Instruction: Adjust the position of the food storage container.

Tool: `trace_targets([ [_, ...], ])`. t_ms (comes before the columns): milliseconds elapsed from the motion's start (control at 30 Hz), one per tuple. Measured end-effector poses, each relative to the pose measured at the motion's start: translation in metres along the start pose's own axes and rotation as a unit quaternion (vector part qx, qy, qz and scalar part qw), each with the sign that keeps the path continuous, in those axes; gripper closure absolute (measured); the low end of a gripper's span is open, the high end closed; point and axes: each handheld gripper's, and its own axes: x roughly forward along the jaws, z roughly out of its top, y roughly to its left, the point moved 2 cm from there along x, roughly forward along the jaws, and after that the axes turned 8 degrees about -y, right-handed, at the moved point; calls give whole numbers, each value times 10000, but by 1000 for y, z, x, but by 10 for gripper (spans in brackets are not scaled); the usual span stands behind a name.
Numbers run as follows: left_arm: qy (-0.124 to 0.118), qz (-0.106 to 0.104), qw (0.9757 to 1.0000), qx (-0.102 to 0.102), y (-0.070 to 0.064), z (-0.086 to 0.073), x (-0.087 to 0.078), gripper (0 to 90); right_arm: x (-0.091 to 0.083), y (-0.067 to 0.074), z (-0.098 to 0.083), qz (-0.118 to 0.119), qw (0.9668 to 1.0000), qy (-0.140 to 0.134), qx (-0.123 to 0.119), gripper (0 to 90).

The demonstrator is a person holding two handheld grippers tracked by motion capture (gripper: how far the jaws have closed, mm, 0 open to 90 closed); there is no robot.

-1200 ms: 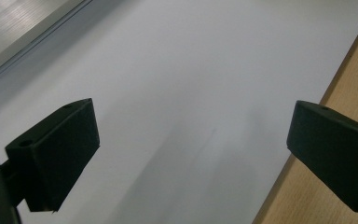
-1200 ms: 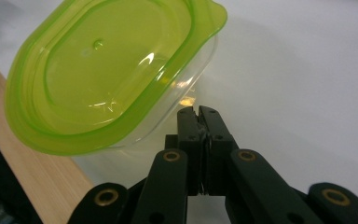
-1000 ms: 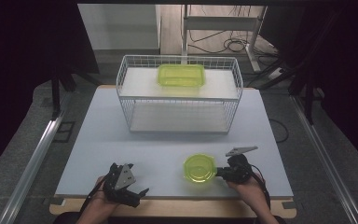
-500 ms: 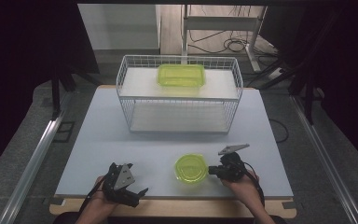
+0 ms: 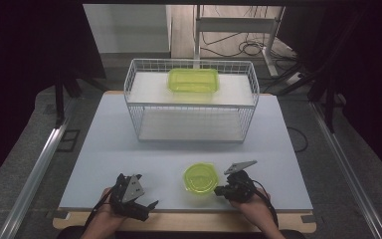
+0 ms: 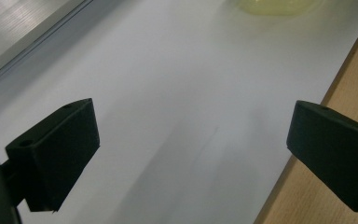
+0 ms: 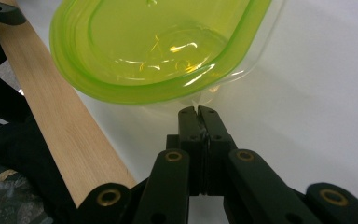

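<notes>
The right gripper [image 5: 218, 189] sits at the near right of the table [image 5: 129, 149], its jaws pressed fully together on the clear tab at the rim of the round yellow-green lid [image 5: 201, 179]; in the right gripper view the lid [image 7: 154, 46] lies directly ahead of the closed jaw tips, which pinch the thin transparent lip at its edge, so the gripper is clenched on the lid; the lid rests flat on the white table surface, near the front edge, between the two grippers and closer to the right one; the wooden front strip [image 7: 60, 121] of the table runs just beside the lid in that view

The left gripper [image 5: 146, 204] lies at the near left of the table, well apart from the lid; in the left gripper view its jaws stand wide apart with bare table between them, so it is released and grasps nothing; a pale yellow-green edge of the lid [image 6: 275, 5] shows at the top of that view

A white wire basket [image 5: 191, 102] stands at the far side of the table; a rectangular yellow-green container [image 5: 193, 80] rests on its upper shelf, well apart from the lid
</notes>
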Motion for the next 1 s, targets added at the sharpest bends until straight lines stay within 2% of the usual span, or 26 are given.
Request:
trace_targets([
  [300,3,8,10000,8,0,0,0,21,19,5,12,162,9998,84,-59,884],
  [467,10,5,10000,12,0,0,0,21,27,10,19,209,9995,113,-184,884],
  [600,-7,10,10000,7,1,0,-1,22,31,8,22,166,9996,118,-217,883],
  [733,-13,-26,10000,-76,2,1,-2,21,24,4,19,56,9998,32,-203,865],
  [833,-41,-62,9999,-120,2,1,-3,23,13,2,18,-154,9992,-147,-326,792],
  [1000,-115,-109,9997,-176,3,2,-4,24,-2,-2,16,-449,9971,-432,-443,603],
])
